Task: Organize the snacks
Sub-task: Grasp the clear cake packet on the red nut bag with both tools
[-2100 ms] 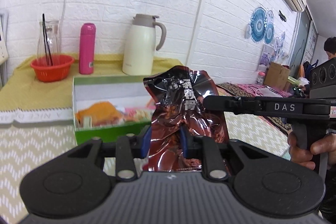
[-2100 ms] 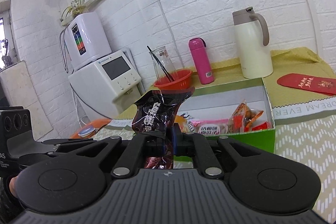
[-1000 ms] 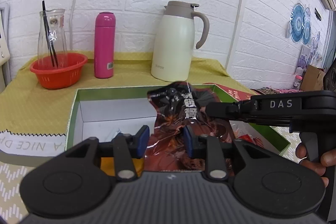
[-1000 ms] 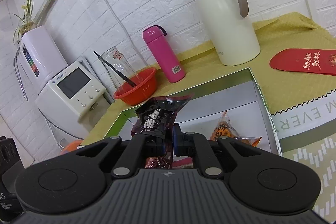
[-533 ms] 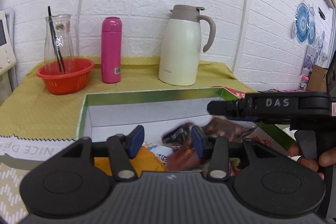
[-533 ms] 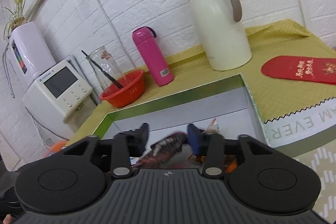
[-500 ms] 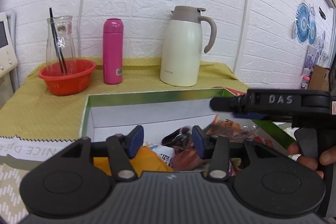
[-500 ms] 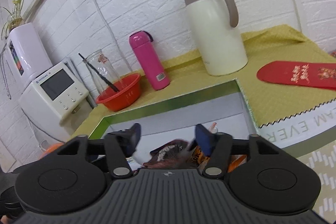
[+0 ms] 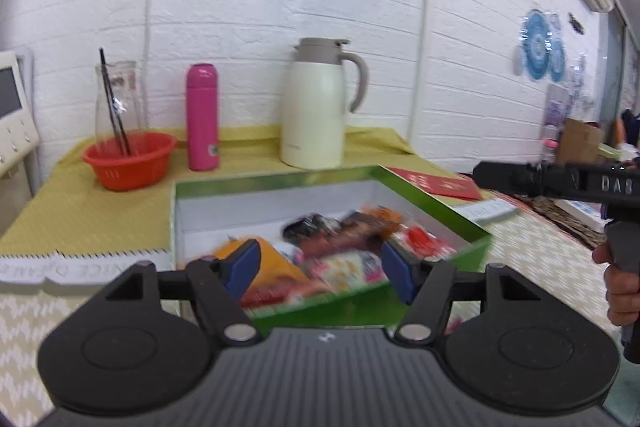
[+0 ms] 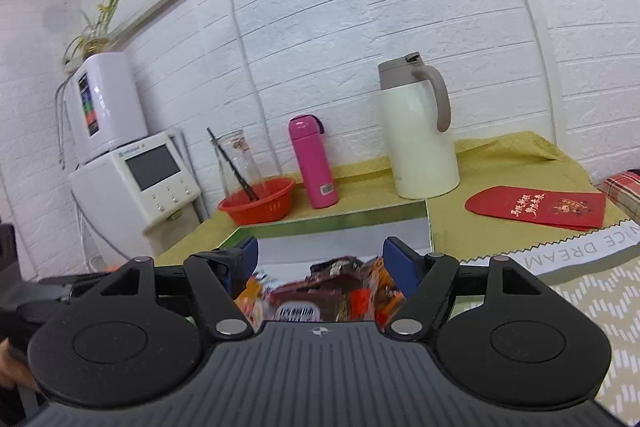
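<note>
Where snacks fill one box (image 9: 440, 205), one flask (image 9: 203, 117), one jug (image 9: 314, 105)

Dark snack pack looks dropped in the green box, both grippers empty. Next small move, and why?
Probably draw both grippers back from the green box and look for another loose snack. The dark snack pack lies in the box among the other packets. The left gripper has just been opening, with nothing between its pads; the right gripper stands wide open and empty. No loose snack shows here.
</note>
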### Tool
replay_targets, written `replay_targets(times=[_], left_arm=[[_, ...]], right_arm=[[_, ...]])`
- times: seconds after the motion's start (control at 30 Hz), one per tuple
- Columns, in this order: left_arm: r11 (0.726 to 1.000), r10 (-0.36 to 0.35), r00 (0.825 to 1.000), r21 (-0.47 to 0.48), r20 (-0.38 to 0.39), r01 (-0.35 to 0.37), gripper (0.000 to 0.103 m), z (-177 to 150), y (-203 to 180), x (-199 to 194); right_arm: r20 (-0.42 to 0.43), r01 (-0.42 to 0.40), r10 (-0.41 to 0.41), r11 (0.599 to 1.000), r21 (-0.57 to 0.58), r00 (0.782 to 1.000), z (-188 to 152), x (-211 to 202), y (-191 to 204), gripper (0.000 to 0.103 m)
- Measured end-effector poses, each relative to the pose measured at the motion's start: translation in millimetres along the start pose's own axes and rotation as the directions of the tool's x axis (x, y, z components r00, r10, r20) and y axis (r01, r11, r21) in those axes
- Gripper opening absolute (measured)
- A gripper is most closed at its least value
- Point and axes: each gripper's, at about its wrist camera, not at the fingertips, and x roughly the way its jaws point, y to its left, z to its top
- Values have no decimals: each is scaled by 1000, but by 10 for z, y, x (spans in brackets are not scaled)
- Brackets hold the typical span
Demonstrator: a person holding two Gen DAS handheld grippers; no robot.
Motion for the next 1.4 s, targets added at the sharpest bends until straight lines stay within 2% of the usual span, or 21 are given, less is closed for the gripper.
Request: replay_targets(times=[0.13,0.23,0.37,0.4,0.47,0.53,0.6,0.7,0.93,1.0,1.13,1.2,1.23,1.27,1.4], left_arm=[[994,-107,993,-10,-56,107,66,-224,-110,-176],[978,-206,973,-45,-106,202,66,-377,-170,-244],[959,-283,945,-63,-162,276,66,-498,-259,-216],[957,-291,941,-60,-172,285,66,-510,-282,-194],[954,-299,936,-61,-187,293,66,-530,-318,-149],[952,-305,928,-76,-212,296,66,-547,-319,-79],[955,-295,927,-97,-233,279,66,-568,-294,-6],[951,-305,920,-135,-247,278,66,-581,-253,64],[933,-349,901,-184,-259,309,66,-583,-232,204],[928,-360,896,-200,-260,315,66,-562,-210,229],[920,-372,890,-230,-264,316,67,-558,-181,236],[926,-362,893,-218,-267,310,67,-555,-202,231],[928,-356,895,-212,-268,306,67,-556,-216,229],[928,-357,896,-213,-265,307,67,-559,-220,231],[918,-373,894,-237,-247,318,67,-578,-202,223]], right_arm=[[-87,-53,51,998,-22,995,-206,-235,5,103],[-158,-71,67,997,-24,985,-312,-295,-15,103],[-221,-103,104,995,14,970,-449,-292,-24,103],[-244,-109,116,993,41,963,-484,-274,-24,100],[-284,-117,148,985,124,947,-547,-222,-56,82],[-311,-116,180,970,214,933,-623,-181,-116,77],[-321,-81,169,959,271,932,-686,-161,-159,77],[-323,-40,126,965,261,938,-723,-189,-167,77],[-341,-66,148,968,242,928,-755,-160,-135,77],[-355,-58,153,963,263,922,-769,-133,-166,85],[-348,-57,174,945,321,921,-760,-120,-224,90],[-343,-61,182,940,335,922,-759,-116,-237,81],[-342,-64,184,940,334,922,-759,-117,-231,64],[-341,-72,190,942,328,921,-761,-118,-212,58],[-351,-96,176,967,235,920,-752,-123,-47,52]])
